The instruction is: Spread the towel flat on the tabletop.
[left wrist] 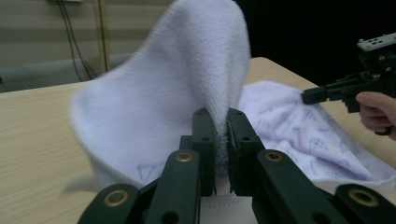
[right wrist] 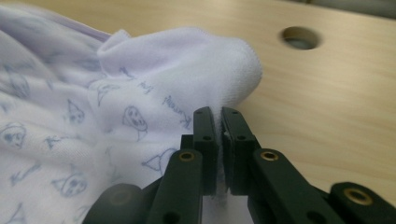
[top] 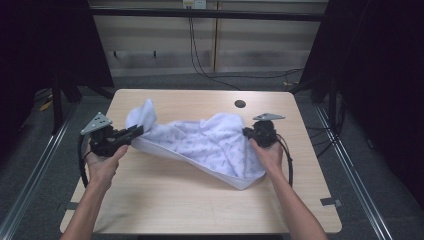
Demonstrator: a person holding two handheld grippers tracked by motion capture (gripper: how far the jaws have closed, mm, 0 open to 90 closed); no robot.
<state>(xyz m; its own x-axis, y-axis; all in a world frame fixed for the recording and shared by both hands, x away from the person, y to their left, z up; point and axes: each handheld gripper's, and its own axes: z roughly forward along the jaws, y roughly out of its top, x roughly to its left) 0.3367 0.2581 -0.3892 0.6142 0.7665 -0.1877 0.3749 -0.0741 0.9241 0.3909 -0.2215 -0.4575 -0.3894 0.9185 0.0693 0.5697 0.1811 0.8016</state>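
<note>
High view: white printed towel (top: 205, 145) lies rumpled mid-desk (top: 165, 200), left gripper (top: 134, 132) and right gripper (top: 247, 132) pinching opposite edges, likely to spread it.
Left gripper view: jaws clamped on raised towel corner (left wrist: 187, 84).
Right gripper view: jaws clenched on towel edge (right wrist: 196, 70) near desk hole (right wrist: 301, 37).

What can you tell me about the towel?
The towel is white, soft terry-looking cloth with small pale blue drawings printed on one side. It lies rumpled across the wooden table, partly lifted. The left gripper pinches one edge so it stands up in a peak; the right gripper pinches the opposite edge.
</note>
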